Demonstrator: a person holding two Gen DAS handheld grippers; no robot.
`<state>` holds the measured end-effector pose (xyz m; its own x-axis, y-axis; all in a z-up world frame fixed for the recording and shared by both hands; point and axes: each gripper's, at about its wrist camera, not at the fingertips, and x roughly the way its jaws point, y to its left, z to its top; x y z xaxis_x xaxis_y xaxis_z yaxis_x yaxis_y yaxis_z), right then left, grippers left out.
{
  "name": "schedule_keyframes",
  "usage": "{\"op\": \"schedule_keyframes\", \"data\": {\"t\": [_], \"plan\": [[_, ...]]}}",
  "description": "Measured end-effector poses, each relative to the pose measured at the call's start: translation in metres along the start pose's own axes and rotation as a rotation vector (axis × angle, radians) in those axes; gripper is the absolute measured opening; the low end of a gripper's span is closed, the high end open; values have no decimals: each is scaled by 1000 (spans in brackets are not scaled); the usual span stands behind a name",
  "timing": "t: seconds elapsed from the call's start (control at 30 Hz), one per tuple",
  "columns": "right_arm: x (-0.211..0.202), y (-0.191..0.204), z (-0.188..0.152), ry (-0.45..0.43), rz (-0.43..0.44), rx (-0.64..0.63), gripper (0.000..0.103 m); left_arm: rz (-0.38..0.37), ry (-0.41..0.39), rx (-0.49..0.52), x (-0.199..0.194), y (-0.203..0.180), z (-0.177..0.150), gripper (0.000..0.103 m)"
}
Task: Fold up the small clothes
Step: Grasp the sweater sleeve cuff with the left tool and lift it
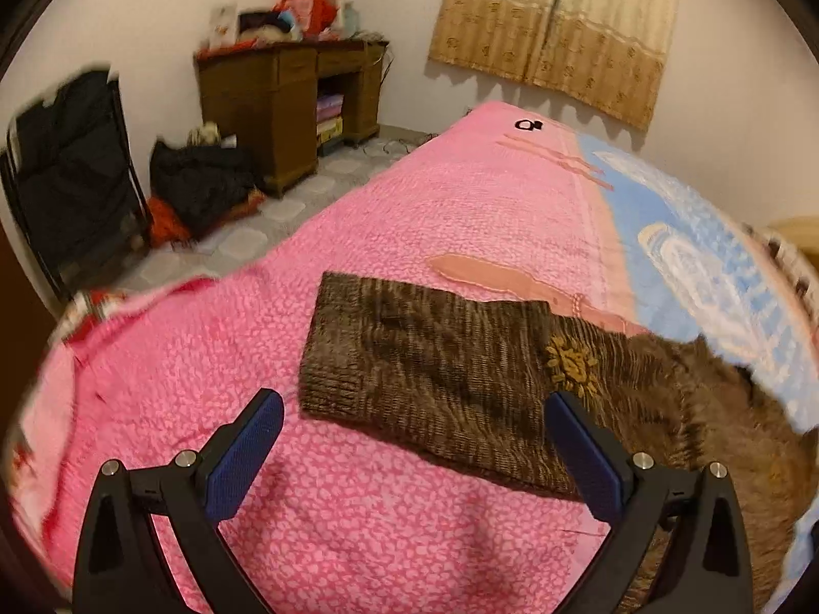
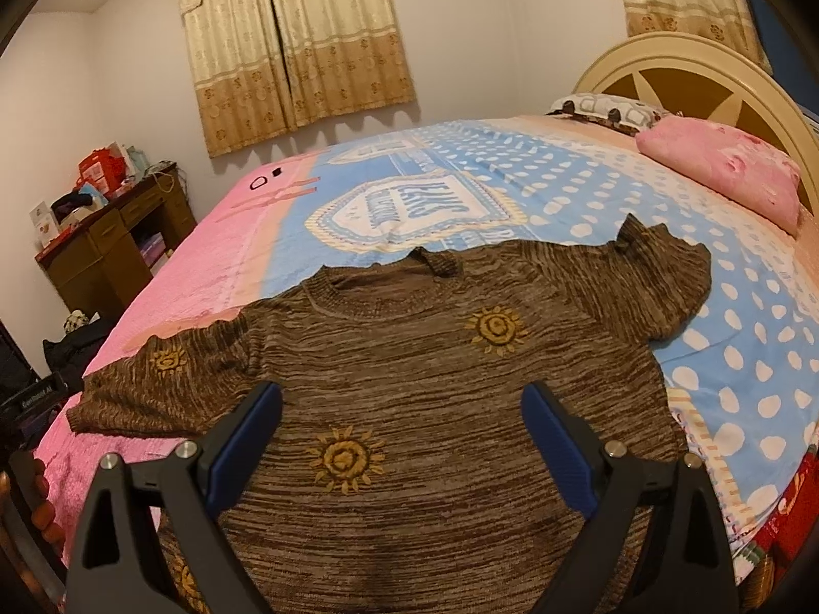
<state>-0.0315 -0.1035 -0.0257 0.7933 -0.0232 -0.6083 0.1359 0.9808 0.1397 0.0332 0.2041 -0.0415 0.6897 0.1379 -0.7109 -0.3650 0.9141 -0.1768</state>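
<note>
A brown knit sweater (image 2: 419, 373) with yellow sun motifs lies flat, front up, on the bed, both sleeves spread out. In the left wrist view its left sleeve (image 1: 435, 363) stretches across the pink cover, cuff toward the left. My left gripper (image 1: 414, 404) hovers open just before that sleeve, one blue pad over the pink cover and the other over the sleeve near the shoulder. My right gripper (image 2: 402, 394) is open above the sweater's chest, nothing between its pads.
The bed cover (image 2: 588, 194) is pink on one side, blue with white dots on the other. A pink pillow (image 2: 727, 169) and headboard (image 2: 681, 71) stand at the far right. A wooden desk (image 1: 286, 102), dark bags (image 1: 199, 184) and a black rack (image 1: 66, 169) stand on the floor beyond the bed's edge.
</note>
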Motion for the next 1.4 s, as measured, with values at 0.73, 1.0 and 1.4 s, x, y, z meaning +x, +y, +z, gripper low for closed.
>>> {"op": "schedule_keyframes", "data": {"t": [0.73, 1.0, 1.4], "plan": [[26, 13, -6, 81, 69, -19, 83, -437, 87, -407, 61, 73, 0, 4], [29, 12, -6, 94, 78, -17, 82, -350, 23, -345, 39, 69, 5, 2], [27, 8, -7, 107, 118, 19, 82, -88, -67, -90, 27, 57, 25, 4]]}}
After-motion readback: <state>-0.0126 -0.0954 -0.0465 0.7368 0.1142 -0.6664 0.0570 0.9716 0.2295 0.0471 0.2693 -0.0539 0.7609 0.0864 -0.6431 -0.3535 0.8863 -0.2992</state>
